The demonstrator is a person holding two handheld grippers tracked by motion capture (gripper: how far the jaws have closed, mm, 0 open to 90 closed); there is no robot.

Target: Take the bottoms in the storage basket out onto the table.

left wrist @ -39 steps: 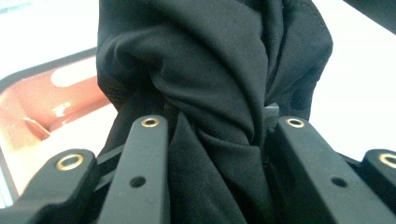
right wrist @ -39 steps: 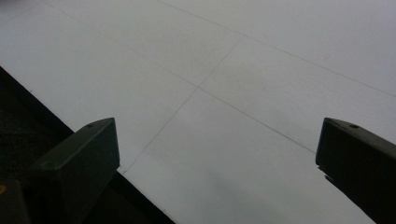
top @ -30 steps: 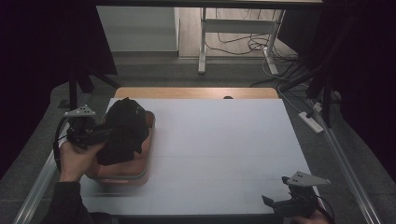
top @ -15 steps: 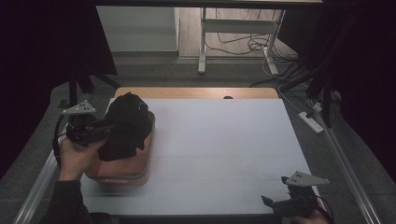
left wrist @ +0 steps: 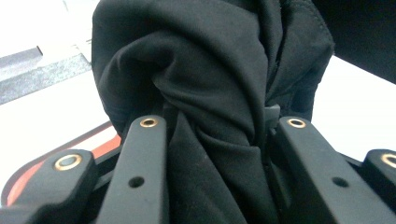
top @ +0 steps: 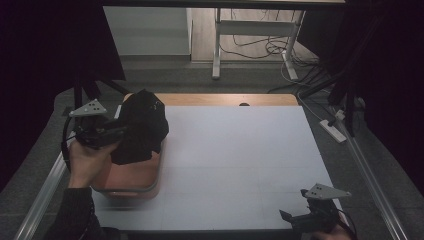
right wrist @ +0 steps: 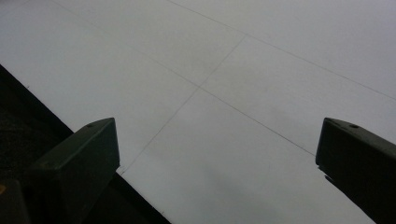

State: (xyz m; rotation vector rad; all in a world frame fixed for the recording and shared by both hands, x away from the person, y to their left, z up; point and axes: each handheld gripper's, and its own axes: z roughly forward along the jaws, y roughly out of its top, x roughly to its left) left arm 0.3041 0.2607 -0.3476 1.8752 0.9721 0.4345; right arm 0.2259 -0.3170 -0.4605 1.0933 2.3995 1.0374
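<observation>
Black cloth: bunched, clamped in left gripper above orange bin (table's left side); right gripper jaws wide, holding nothing.

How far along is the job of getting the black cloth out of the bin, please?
Done: the left gripper is shut on the black cloth, with its folds bunched between the jaws in the left gripper view. In hand: the cloth hangs lifted above the orange bin, its lower edge apparently just clear. Left: probably carrying it to the white table and releasing it. The right gripper waits open at the near edge.
</observation>
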